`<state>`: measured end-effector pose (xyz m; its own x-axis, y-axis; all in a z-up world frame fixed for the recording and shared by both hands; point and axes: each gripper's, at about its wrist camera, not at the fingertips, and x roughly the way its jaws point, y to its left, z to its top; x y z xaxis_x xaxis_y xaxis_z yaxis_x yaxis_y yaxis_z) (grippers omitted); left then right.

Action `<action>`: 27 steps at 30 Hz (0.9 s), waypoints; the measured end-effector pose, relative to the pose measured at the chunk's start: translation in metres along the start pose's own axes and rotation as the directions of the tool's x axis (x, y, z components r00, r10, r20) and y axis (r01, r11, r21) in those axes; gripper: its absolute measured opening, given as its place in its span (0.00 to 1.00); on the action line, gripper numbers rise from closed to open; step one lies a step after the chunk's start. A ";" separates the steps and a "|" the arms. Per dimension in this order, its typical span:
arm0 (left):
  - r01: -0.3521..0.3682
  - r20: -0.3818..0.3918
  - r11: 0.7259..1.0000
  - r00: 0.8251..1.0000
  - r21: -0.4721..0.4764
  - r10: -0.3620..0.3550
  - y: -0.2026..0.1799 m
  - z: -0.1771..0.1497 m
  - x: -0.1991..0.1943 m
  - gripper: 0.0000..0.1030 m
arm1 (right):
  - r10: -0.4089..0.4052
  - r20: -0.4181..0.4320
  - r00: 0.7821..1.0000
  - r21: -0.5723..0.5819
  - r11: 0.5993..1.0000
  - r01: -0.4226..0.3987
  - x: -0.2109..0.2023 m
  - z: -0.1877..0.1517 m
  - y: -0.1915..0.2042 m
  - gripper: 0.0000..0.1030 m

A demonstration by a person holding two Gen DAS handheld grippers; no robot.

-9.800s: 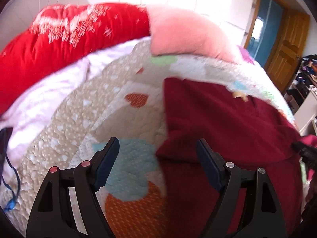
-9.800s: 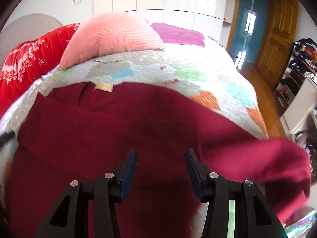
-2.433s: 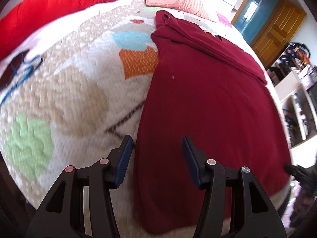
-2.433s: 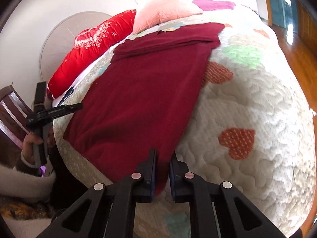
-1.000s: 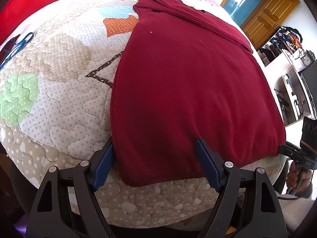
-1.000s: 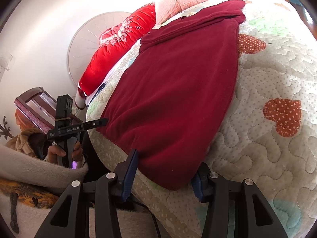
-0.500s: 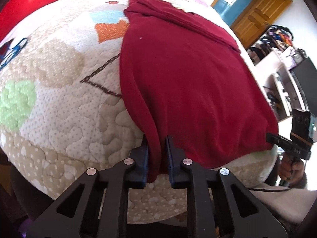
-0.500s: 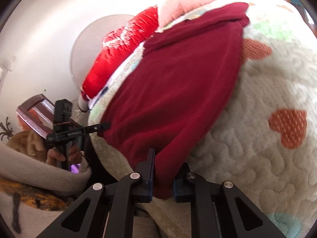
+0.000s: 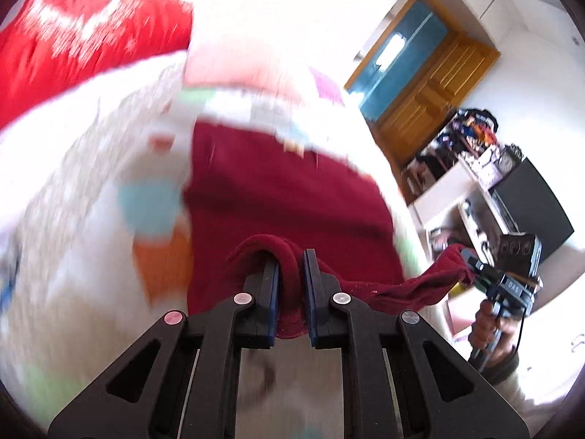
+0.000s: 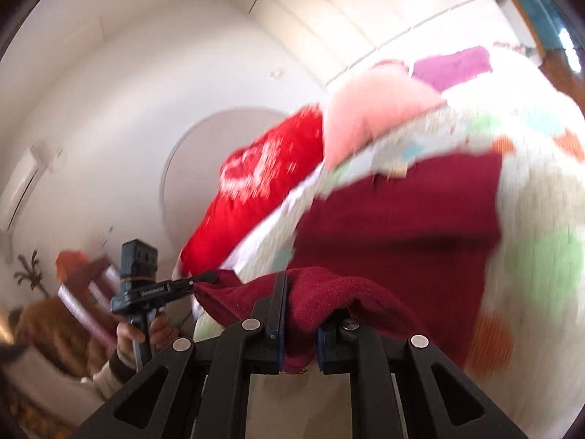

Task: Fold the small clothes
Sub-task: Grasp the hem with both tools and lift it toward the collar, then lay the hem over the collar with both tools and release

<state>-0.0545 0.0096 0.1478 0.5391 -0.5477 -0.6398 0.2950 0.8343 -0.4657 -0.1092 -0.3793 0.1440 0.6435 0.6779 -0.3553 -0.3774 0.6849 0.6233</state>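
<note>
Left gripper: jaws pinched together on a bunched fold of the dark red garment, near hem corner; cloth loops up over the fingertips and hangs between the pads.
Right gripper: also clamped on garment, the other near corner; fabric humps over the right finger and hides its tip.
Hem: near edge is lifted off the bed and stretched between the 2 grippers. In left wrist view it runs out toward 3 o'clock to the right gripper; in right wrist view it runs toward 9 o'clock to the left gripper.
Hands: right hand wraps its handle at approx 4 o'clock in left view; left hand grips its handle at 8 o'clock in right view. Both fists upright.
Garment, far part: rest lies flat on the quilt, spread toward 12 o'clock; pale tag near far edge, blurred.
Bed: white quilt w/ colored patches (blue, orange, green). Beyond garment, pink pillow; red cushion at 10-11 o'clock; purple cloth farther back.
Room: wood door at 1-2 o'clock, cluttered white shelves below it, white walls. Both views motion-blurred.
Containers: can't make out any, blur too heavy.
</note>
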 end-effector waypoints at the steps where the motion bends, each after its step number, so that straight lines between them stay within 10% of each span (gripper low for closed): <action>1: -0.001 0.012 1.000 1.000 0.004 0.001 0.000 0.017 0.012 0.10 | -0.026 0.013 1.000 -0.006 1.000 0.026 0.008 0.014 -0.005 0.10; 13: -0.129 -0.029 0.980 0.992 -0.152 0.126 0.065 0.122 0.162 0.10 | -0.369 0.001 0.929 0.134 0.921 0.366 0.126 0.116 -0.118 0.11; 17: -0.106 -0.087 0.973 0.992 -0.207 0.089 0.081 0.130 0.175 0.14 | -0.370 -0.008 0.929 0.130 0.921 0.368 0.126 0.130 -0.135 0.63; 21: -0.140 0.000 0.978 0.990 -0.154 0.141 0.075 0.134 0.145 0.65 | -0.405 0.086 0.910 0.118 0.912 0.394 0.095 0.138 -0.126 0.63; 27: -0.118 0.057 0.987 0.991 -0.105 0.125 0.054 0.135 0.131 0.69 | -0.483 -0.010 0.876 -0.091 0.873 0.480 0.112 0.123 -0.095 0.36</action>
<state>0.1384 -0.0085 0.1208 0.6154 -0.4352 -0.6572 0.1449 0.8820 -0.4484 0.0804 -0.4016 0.1304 0.7393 0.2657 -0.6187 -0.0811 0.9473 0.3098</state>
